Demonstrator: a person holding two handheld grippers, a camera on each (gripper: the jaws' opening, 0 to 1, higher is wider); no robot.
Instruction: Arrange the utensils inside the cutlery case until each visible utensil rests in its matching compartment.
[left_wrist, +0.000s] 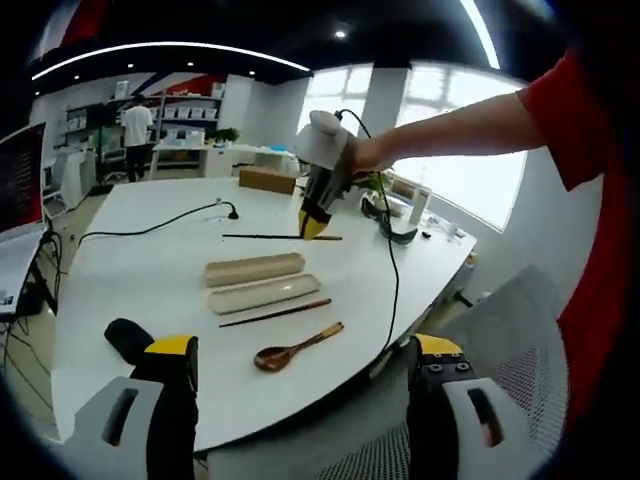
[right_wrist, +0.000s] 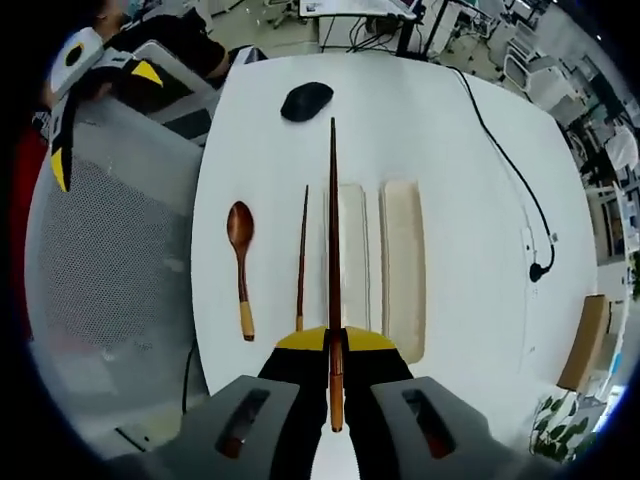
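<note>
A beige cutlery case lies in two halves side by side on the white table (left_wrist: 130, 260): one half (left_wrist: 255, 268) (right_wrist: 403, 265) and the other (left_wrist: 265, 293) (right_wrist: 352, 250). A dark chopstick (left_wrist: 275, 313) (right_wrist: 302, 255) and a wooden spoon (left_wrist: 297, 346) (right_wrist: 240, 265) lie beside the case. My right gripper (right_wrist: 335, 345) (left_wrist: 315, 225) is shut on a second chopstick (right_wrist: 333, 200) (left_wrist: 280, 237), held in the air over the case's edge. My left gripper (left_wrist: 305, 350) (right_wrist: 70, 90) hangs open off the table's edge with nothing in it.
A black mouse (left_wrist: 125, 335) (right_wrist: 306, 100) sits near the table's edge. A black cable (left_wrist: 150, 228) (right_wrist: 520, 190) runs across the table, another (left_wrist: 392, 260) trails from the right gripper. A grey mesh chair (right_wrist: 100, 250) (left_wrist: 520, 340) stands beside the table. A cardboard box (left_wrist: 266, 180) sits at the far side.
</note>
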